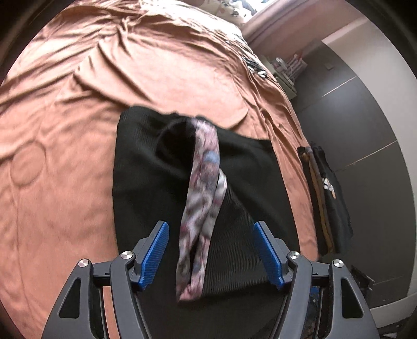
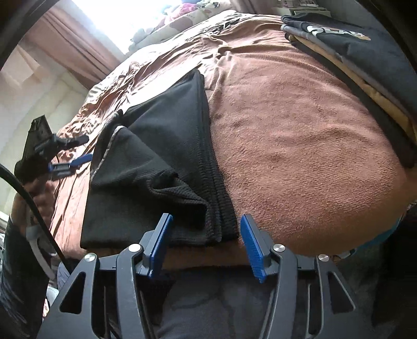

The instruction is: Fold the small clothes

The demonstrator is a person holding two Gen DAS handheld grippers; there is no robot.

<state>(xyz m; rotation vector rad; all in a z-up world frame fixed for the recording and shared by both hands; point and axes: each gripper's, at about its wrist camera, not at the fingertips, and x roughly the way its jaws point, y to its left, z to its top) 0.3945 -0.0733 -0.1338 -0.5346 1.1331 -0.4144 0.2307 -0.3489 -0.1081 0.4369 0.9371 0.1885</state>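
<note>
A small black garment lies flat on the brown bedspread. Its pink and grey patterned waistband runs down the middle, toward the camera. My left gripper hovers over the near end, open, with the waistband between its blue pads but untouched. In the right wrist view the same black garment shows a folded layer on top. Its near hem sits between the parted pads of my right gripper, which is open. The left gripper shows at the far left, held by a hand.
A stack of folded dark clothes rests at the bed's far right edge, also seen as the stack by the grey wardrobe doors. Patterned pillows lie at the head of the bed. The bedspread is bare right of the garment.
</note>
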